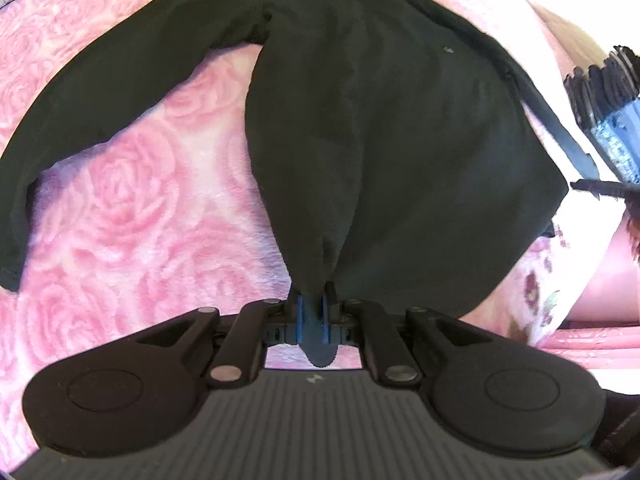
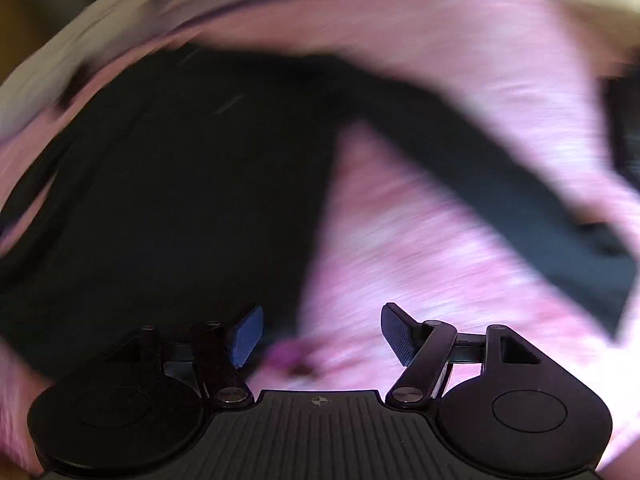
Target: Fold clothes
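Observation:
A black long-sleeved top (image 1: 392, 128) lies spread on a pink rose-patterned blanket (image 1: 132, 216). My left gripper (image 1: 314, 300) is shut on the top's bottom hem, and the fabric bunches up into its blue pads. One sleeve (image 1: 104, 100) stretches out to the left. In the blurred right wrist view the same top (image 2: 172, 184) fills the left side, with its other sleeve (image 2: 520, 184) running to the right. My right gripper (image 2: 322, 332) is open and empty, just above the blanket (image 2: 400, 248) next to the top's hem edge.
The other gripper's blue and black fingers (image 1: 612, 108) show at the right edge of the left wrist view. A floral sheet (image 1: 536, 292) and a pink surface (image 1: 600, 340) lie at the lower right. A pale bed edge (image 2: 120, 40) curves behind the blanket.

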`<state>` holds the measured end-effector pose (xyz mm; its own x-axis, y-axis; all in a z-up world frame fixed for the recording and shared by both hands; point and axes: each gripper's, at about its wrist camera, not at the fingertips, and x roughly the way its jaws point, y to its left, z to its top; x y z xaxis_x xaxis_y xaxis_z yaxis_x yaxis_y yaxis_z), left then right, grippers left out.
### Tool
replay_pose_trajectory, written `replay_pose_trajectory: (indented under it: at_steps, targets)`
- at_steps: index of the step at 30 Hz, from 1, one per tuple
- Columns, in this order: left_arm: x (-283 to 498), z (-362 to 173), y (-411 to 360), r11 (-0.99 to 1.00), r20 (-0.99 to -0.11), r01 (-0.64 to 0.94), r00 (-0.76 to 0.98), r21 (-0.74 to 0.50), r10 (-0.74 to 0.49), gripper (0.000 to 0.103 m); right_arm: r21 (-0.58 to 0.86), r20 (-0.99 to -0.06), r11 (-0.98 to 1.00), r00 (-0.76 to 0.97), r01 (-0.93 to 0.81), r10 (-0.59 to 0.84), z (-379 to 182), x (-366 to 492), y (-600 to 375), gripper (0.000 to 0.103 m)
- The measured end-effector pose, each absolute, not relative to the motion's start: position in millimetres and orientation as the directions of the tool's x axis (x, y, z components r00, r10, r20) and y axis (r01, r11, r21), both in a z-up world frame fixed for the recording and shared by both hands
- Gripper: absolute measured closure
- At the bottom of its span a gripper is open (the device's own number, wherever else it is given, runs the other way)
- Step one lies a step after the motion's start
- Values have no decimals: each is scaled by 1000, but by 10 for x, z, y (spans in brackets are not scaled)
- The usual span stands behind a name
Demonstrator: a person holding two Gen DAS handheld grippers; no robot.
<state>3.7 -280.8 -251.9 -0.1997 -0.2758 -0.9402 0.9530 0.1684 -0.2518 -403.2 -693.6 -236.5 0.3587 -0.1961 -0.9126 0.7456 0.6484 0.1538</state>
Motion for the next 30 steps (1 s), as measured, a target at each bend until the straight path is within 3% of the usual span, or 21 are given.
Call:
replay_pose_trajectory:
  at_steps: [3,8,9,10,11,13,19,23,24,25,26,27,30]
  targets:
    - [103,-2598,-2850,150,-937,957,-199,-249,-286,94,169,-909,737,392,654,-140,-2656,-3900,-6802,34]
    - [166,-2761,-2935,126,-938,960,-207,-250,-279,94,302,-834,675,530,673,-155,-2728,-3816,-6983,35]
    - [172,-2774,-2943,120,-938,960,-215,-255,-271,96,309,-838,664,526,681,-150,-2736,-3783,-7026,50]
    - [169,-2749,-2938,108,-938,959,-225,-261,-264,97,315,-841,653,521,689,-144,-2744,-3750,-7069,90]
    - [158,-2695,-2917,96,-937,959,-235,-267,-259,98,353,-844,635,527,687,-100,-2697,-3772,-7131,91]
    - [115,-2561,-2839,68,-935,957,-258,-282,-244,98,385,-853,632,521,672,-35,-2546,-3840,-7216,91]
    - [-265,-2147,-2372,0,-915,928,-366,-372,-171,98,202,-959,773,283,602,29,-1791,-3894,-7178,91]
    - [-550,-2311,-2090,71,-912,914,-389,-400,-131,97,144,-980,770,197,621,25,-1632,-3859,-7211,90]
    - [-601,-2397,-2061,80,-914,912,-395,-402,-97,97,115,-984,775,179,622,2,-1657,-3799,-7249,78]
    - [-650,-2478,-2042,77,-915,912,-399,-402,-56,96,86,-987,779,161,622,-20,-1682,-3740,-7286,54]
    - [-663,-2512,-2045,62,-920,918,-390,-391,-32,96,56,-989,782,144,621,-43,-1707,-3680,-7323,46]
    - [-657,-2523,-2059,39,-927,926,-374,-374,-18,95,26,-990,784,126,620,-66,-1732,-3620,-7361,40]
    - [-535,-2484,-2211,11,-949,950,-312,-313,-40,92,-45,-983,795,115,605,-144,-1764,-3396,-7525,39]
